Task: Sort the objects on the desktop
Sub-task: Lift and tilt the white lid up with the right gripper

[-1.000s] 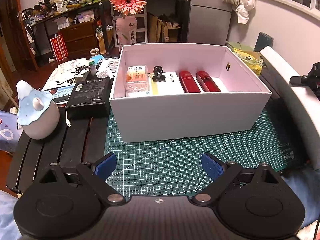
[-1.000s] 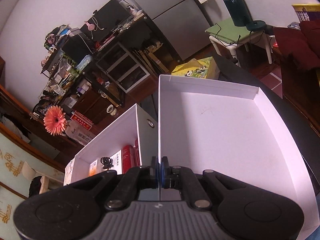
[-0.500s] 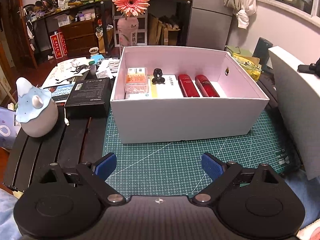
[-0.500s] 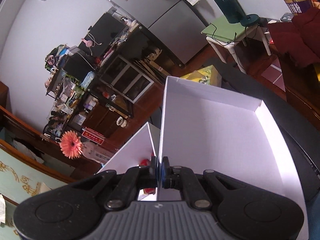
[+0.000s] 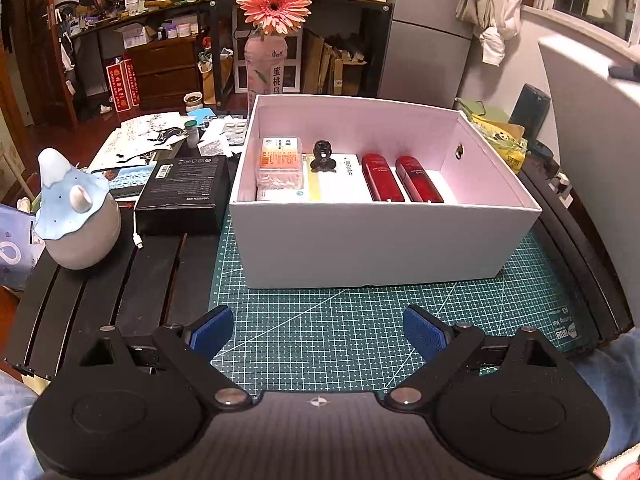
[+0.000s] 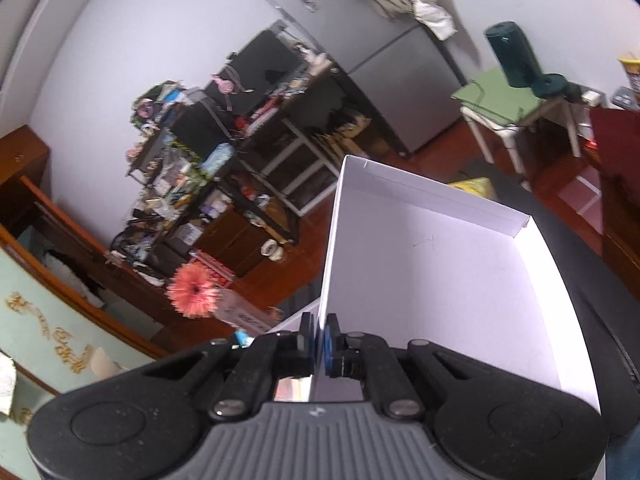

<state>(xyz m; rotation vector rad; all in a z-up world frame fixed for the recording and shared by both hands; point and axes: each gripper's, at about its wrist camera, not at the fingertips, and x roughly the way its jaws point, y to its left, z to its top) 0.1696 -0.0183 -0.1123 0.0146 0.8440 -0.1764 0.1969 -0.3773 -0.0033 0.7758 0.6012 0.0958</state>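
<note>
A white open box point(image 5: 372, 240) stands on the green cutting mat point(image 5: 340, 328). Inside lie two red tubes point(image 5: 400, 178), a white and yellow packet point(image 5: 340, 180), an orange-labelled clear case point(image 5: 280, 160) and a small black clip point(image 5: 323, 156). My left gripper point(image 5: 318, 330) hovers open over the mat in front of the box, nothing between its fingers. My right gripper point(image 6: 319, 340) is shut on the side wall of the white box lid point(image 6: 432, 280), which hangs tilted in the air. In the left wrist view the lid point(image 5: 592, 152) rises at the right edge.
Left of the box lie a black carton point(image 5: 184, 192) and a blue and grey mountain-shaped figure point(image 5: 74, 216). Papers and small items point(image 5: 160, 140) cover the table's far left. A pink bottle with an orange flower point(image 5: 268, 64) stands behind the box. A person's blue sleeves show at the bottom corners.
The right gripper has lifted the lid upward, so the open box has dropped out of the right wrist view. In the left wrist view the lid has risen at the right. The left gripper stayed put.
</note>
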